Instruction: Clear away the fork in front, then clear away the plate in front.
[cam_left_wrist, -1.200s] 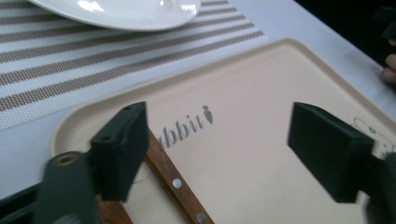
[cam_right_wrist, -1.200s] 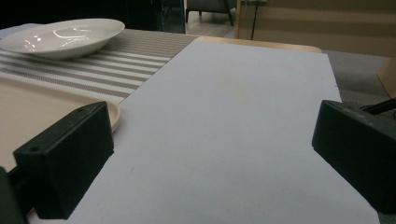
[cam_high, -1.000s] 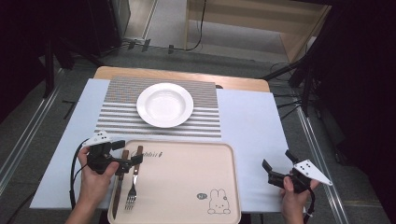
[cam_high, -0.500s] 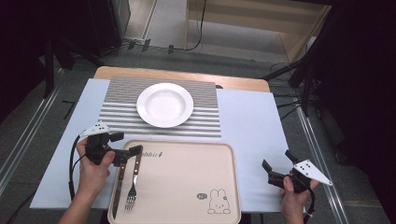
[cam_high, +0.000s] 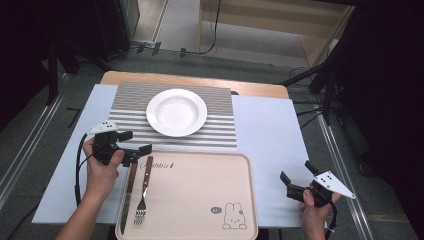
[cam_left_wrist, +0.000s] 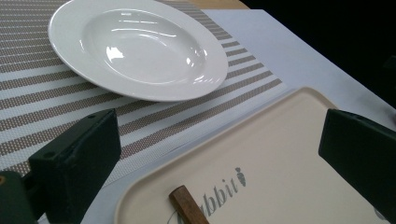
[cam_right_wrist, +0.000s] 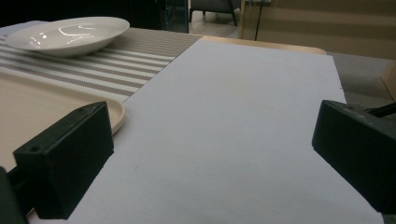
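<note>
Wooden-handled fork (cam_high: 143, 189) untouched on beige tray (cam_high: 200, 200); left hand-held gripper (cam_high: 134, 142) lifted toward 12 o'clock, wide open, empty; right hand-held gripper (cam_high: 296, 178) unmoved, open.

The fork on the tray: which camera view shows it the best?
The high view: the fork lies whole on the tray, beside the knife. The left gripper view catches one brown handle tip, fork's or knife's I cannot tell. The right gripper view catches the tray's corner.

The plate (cam_left_wrist: 135, 46) at upper left looks like glossy white ceramic. The striped mat (cam_left_wrist: 42, 116) beneath shows a woven, matt texture. The beige tray (cam_left_wrist: 280, 154) at lower right seems smooth, satin plastic. The knife (cam_left_wrist: 187, 205) handle is brown wood.
</note>
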